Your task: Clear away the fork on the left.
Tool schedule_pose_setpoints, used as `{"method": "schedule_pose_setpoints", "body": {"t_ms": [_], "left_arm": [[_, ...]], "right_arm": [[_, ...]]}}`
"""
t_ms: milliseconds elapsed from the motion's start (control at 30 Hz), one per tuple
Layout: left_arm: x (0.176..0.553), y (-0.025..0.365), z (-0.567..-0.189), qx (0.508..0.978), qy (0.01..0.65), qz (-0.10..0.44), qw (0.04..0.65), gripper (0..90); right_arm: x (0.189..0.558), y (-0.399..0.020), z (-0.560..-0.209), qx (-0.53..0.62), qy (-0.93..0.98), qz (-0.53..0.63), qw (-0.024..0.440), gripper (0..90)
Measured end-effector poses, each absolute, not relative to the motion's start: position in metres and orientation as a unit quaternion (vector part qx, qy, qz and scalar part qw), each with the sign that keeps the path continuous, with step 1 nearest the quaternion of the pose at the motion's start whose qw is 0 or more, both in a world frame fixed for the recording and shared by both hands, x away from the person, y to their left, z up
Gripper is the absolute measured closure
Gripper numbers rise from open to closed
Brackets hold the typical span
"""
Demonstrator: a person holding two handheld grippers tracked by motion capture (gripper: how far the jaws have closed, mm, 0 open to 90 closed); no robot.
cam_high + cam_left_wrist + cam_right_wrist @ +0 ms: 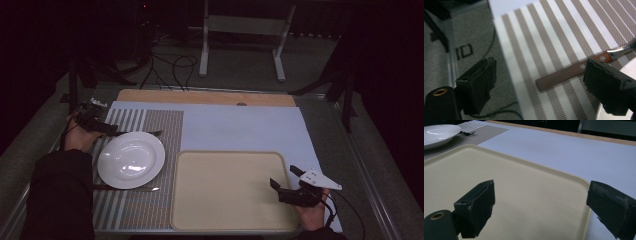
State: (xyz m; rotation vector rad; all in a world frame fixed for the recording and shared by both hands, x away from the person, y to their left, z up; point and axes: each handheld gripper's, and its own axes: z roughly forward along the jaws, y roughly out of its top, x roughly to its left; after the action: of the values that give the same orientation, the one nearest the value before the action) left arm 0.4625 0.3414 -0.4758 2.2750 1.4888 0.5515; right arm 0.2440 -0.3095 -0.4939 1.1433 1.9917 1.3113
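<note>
Beige tray [235, 220] bare; white plate [131, 160] on striped placemat [165, 130].

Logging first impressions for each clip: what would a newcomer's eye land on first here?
Probably the white plate, bright on the striped placemat at the table's left, with a wooden-handled fork lying beyond it. The left gripper reaches toward that handle with its fingers apart and nothing between them. At the right, a large empty cream tray draws the eye next, with the right gripper open over its near right corner.
</note>
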Motion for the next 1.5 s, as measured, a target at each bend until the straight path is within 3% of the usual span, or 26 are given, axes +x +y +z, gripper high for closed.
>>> {"method": "schedule_pose_setpoints", "body": {"t_ms": [233, 400, 600, 767, 1300, 1500], "left_arm": [[0.47, 0.339, -0.491, 0.815, 0.533, 0.146, 0.175, 15.6], [0.47, 0.341, -0.494, 0.816, 0.528, 0.121, 0.201, 24.3], [0.47, 0.34, -0.496, 0.82, 0.515, 0.126, 0.215, 28.8], [0.468, 0.337, -0.5, 0.821, 0.515, 0.123, 0.214, 40.6], [0.466, 0.349, -0.502, 0.803, 0.54, 0.064, 0.242, 50.8], [0.465, 0.349, -0.501, 0.809, 0.535, 0.055, 0.235, 62.7]], "right_arm": [[0.244, -0.309, -0.495, 0.419, 0.733, 0.476, 0.245, 8.2], [0.245, -0.309, -0.496, 0.42, 0.735, 0.474, 0.243, 8.2], [0.246, -0.308, -0.497, 0.418, 0.739, 0.472, 0.237, 8.3], [0.247, -0.307, -0.497, 0.418, 0.741, 0.47, 0.235, 8.3], [0.247, -0.307, -0.498, 0.417, 0.745, 0.467, 0.231, 8.4], [0.247, -0.306, -0.498, 0.418, 0.746, 0.465, 0.23, 8.5]]}}
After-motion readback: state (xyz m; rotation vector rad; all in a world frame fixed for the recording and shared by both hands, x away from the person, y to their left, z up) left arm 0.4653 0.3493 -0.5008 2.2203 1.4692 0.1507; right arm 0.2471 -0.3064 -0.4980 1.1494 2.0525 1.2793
